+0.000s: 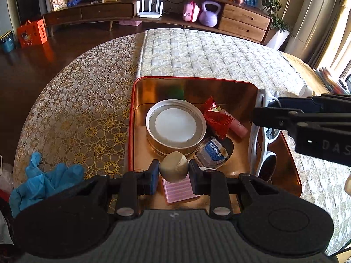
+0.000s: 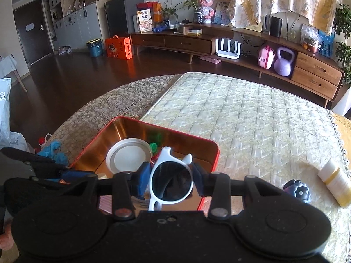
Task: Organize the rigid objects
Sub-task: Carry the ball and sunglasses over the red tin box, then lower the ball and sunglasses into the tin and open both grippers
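The left gripper [image 1: 174, 170] is angled steeply downward over the near end of the red tin [image 1: 131, 131], its fingers [image 1: 153, 176] clamped on a beige rounded block [image 1: 174, 168]. The right gripper [image 2: 171, 183] is tilted down over the tin's right side, its fingers [image 2: 143, 180] pressed against one lens of the white sunglasses [image 2: 172, 182], which are held upright. A bit of a hand [image 2: 6, 239] is glimpsed at the lower left edge of the right wrist view.
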`<state>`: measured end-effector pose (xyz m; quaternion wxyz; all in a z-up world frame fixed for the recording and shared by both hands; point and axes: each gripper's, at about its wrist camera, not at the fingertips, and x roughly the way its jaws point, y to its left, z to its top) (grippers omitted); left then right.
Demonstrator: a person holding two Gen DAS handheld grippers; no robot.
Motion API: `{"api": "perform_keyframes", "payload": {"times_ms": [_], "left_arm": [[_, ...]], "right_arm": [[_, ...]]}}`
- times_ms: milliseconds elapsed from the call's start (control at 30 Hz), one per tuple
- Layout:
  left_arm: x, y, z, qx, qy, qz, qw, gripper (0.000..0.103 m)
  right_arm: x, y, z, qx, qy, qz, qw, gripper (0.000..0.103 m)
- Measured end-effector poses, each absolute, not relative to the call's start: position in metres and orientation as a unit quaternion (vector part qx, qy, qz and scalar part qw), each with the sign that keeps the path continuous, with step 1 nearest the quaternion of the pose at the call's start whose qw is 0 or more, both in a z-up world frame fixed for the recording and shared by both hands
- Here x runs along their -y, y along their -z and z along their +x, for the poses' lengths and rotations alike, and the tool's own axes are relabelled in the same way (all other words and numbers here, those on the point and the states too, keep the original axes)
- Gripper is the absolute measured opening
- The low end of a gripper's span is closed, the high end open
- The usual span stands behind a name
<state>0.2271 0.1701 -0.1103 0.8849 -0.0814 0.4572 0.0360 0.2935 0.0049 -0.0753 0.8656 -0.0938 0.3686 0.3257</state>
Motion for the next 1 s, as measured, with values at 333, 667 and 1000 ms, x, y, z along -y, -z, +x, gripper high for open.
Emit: {"api": "perform_keyframes", "payload": {"times_ms": [333, 667, 1000], "left_arm": [[-0.164, 0.114, 0.232, -0.454, -0.031, -0.071, 0.888, 0.028], [-0.162, 0.115, 0.239, -0.457, -0.037, -0.069, 0.886, 0.028], [-0.162, 0.113, 0.234, -0.456, -0.04, -0.093, 0.884, 0.028]], "right_arm": [[-0.02, 0.101, 0.31, -0.395, -0.312, -0.114, 0.856, 0.041], [-0.013, 0.099, 0.3, -0.401, -0.314, -0.115, 0.853, 0.043], [0.02, 0.075, 0.281, -0.4, -0.336, -0.057, 0.851, 0.054]]}}
